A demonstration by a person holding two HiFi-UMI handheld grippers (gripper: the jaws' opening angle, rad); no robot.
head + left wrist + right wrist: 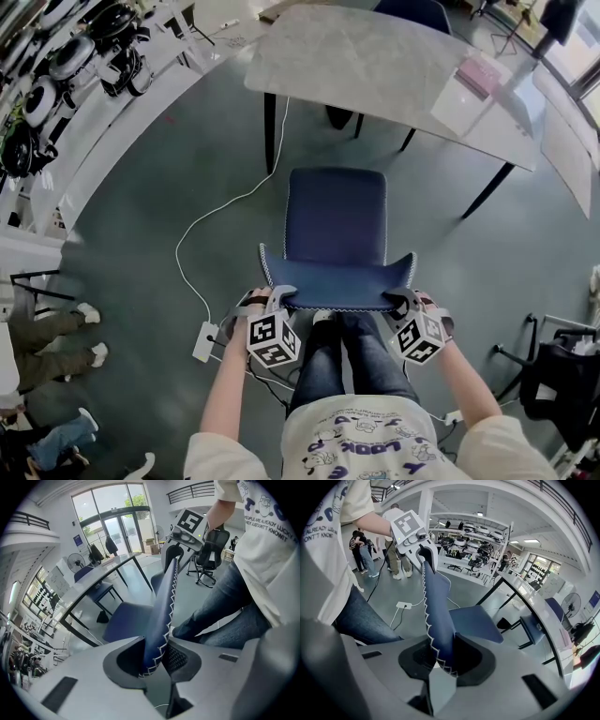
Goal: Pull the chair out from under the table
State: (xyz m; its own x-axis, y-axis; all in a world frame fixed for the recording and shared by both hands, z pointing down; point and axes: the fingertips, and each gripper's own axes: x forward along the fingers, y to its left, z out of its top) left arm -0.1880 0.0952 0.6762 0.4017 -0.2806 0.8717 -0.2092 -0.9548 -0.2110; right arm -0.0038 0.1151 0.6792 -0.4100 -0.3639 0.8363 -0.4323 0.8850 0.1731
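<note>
Left tongs (274, 298) and right tongs (405, 302), tilted downward, clamp the chair (336, 220) by its backrest ends.

This looks like a big, bright lab hall. Long white shelves (474, 531) hold rows of round black and white machines. Tall glass doors (117, 524) let in daylight, and a high walkway with a dark railing (190, 491) runs above. A black office chair on wheels (211, 550) stands on the smooth grey floor (141, 272), where a white power strip (205, 340) lies on its cord.
</note>
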